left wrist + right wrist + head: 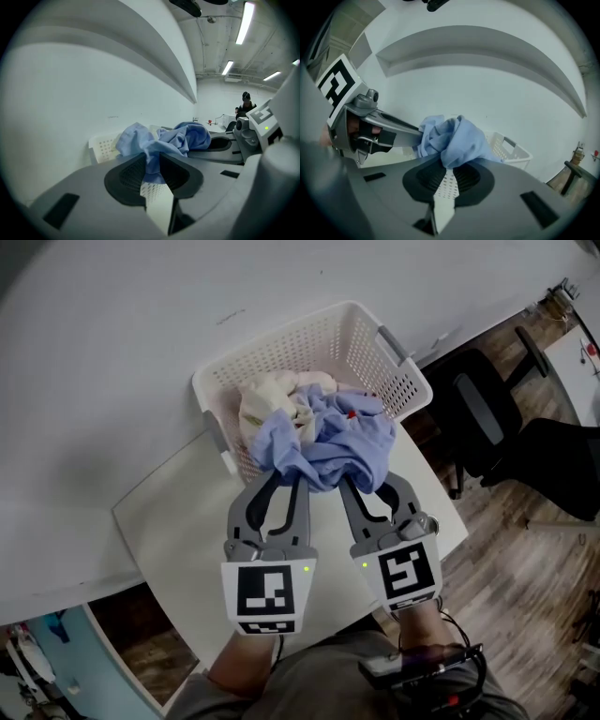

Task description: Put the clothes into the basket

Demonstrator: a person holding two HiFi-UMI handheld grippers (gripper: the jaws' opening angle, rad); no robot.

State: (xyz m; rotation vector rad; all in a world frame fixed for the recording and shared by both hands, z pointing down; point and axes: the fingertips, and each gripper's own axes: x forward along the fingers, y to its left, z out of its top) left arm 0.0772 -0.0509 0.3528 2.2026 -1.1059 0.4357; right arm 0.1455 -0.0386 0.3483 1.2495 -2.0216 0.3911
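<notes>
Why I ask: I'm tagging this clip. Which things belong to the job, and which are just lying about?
Job: blue garment, pinched by left gripper and right gripper; white basket; cream clothes inside it.
Lying about: black office chairs beside the table.

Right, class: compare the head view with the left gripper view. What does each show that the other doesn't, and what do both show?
Head view only: a cream cloth lying in the basket, black chairs and wood floor. Left gripper view only: ceiling lights and a distant person. Both: the basket, and the blue cloth pinched in the left gripper, with the right gripper beside it.
</notes>
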